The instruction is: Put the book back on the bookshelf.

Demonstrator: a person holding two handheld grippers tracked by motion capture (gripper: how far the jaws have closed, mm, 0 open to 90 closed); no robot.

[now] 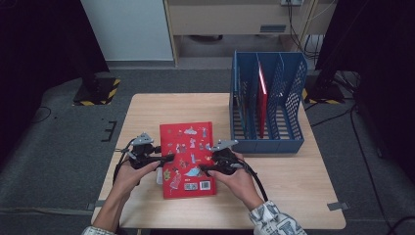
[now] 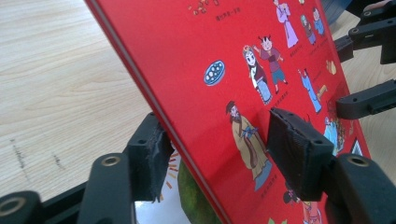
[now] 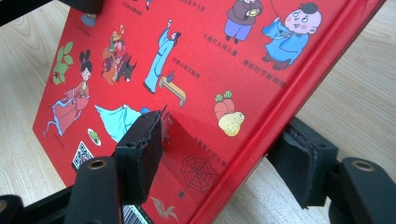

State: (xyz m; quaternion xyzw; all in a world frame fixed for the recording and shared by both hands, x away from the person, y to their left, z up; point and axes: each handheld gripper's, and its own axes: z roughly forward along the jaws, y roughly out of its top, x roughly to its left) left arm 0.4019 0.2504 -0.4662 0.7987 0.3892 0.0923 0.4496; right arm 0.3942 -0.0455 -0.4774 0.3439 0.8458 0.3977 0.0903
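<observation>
A pale wooden table (image 1: 147,112) stands on grey carpet, with dark stands and cabling beyond it. At about 1 o'clock on the table sits a blue slotted file rack (image 1: 266,100); a red volume (image 1: 262,103) stands upright in one of its middle slots. The red picture book (image 1: 188,159) lies near the table's 6 o'clock edge, back cover up, barcode toward me.

I hold the left gripper (image 1: 166,158) at the book's 9 o'clock edge. In the left gripper view its jaws straddle that edge, one pad (image 2: 294,149) over the cover and the other beneath; whether they press is not something I can tell, as a sliver of gap seems to show.

The right gripper (image 1: 204,170) meets the book at its 3 o'clock edge. In the right gripper view the jaws likewise bracket the edge, cover tilted up between them, contact uncertain.

Opposed side grips would share the load and keep the broad book from sagging or twisting, presumably for standing it into the rack.
</observation>
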